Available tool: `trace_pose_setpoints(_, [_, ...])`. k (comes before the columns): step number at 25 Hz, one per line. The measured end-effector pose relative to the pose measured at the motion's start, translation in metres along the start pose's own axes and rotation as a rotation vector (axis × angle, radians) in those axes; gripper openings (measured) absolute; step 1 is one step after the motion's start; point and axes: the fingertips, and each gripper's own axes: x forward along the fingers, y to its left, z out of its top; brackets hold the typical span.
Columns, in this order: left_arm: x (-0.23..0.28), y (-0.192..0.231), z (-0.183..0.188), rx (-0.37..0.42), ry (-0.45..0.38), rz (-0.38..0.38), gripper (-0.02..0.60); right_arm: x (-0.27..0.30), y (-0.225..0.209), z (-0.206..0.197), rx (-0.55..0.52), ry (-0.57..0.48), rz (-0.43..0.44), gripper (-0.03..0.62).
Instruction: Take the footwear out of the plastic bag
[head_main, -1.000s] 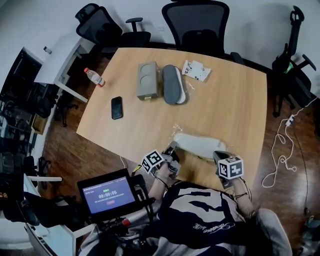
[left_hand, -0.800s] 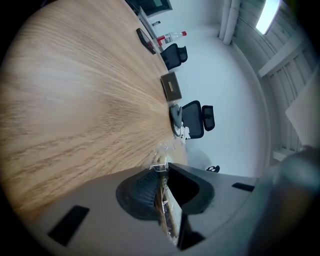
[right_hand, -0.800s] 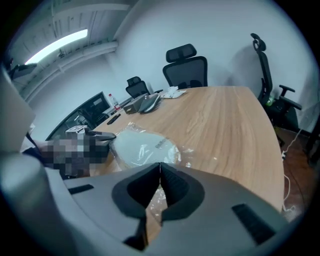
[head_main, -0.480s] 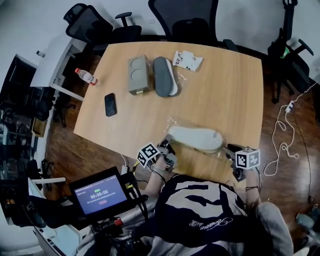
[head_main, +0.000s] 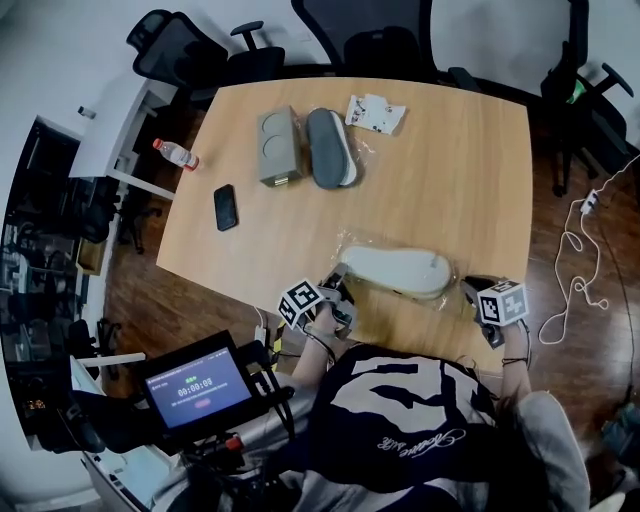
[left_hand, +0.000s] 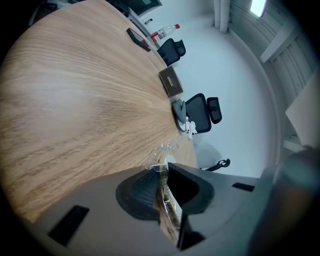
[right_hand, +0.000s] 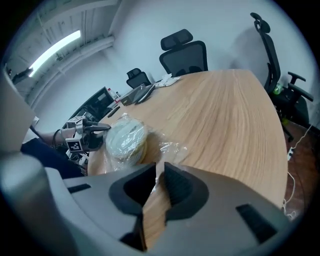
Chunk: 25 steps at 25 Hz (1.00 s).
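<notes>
Here's the footwear: a pale, soft slipper (head_main: 395, 272) lying flat, toe to heel across the near edge of the wooden table (head_main: 450, 180), just in front of the person. It's wrapped in a clear, crinkly plastic bag (head_main: 352, 243), sole edge showing whitish-green through the film. From the right gripper view the slipper (right_hand: 126, 141) looks rounded and end-on, with loose plastic (right_hand: 167, 149) bunched beside it on the wood.

Now the tongs. The left gripper (head_main: 337, 283) is at the bag's left end, jaws pinched together on a strip of the film; you can see the plastic squeezed between the pads (left_hand: 162, 172). The right gripper (head_main: 468, 290) sits at the opposite end, jaws closing, only a narrow slit between them (right_hand: 159, 172). Bare wood shows through that slit; the bag's edge lies just ahead of the tips.
</notes>
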Motion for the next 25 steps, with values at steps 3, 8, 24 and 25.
trace_pose_setpoints(3, [-0.001,0.0,0.002,0.002,-0.002,0.006,0.049,0.003,0.011,0.003,-0.055,0.008,0.022,0.051])
trace_pose_setpoints(8, [0.0,-0.001,0.002,0.0,-0.007,0.014,0.049,0.01,0.031,0.011,-0.032,0.001,0.125,0.121])
trace_pose_setpoints(24, [0.0,0.002,0.003,-0.011,-0.011,0.0,0.049,0.019,0.043,0.028,0.247,-0.008,0.383,0.209])
trace_pose_setpoints(25, [0.0,0.002,0.003,-0.011,-0.011,0.001,0.049,0.024,0.043,0.028,0.222,0.014,0.357,0.209])
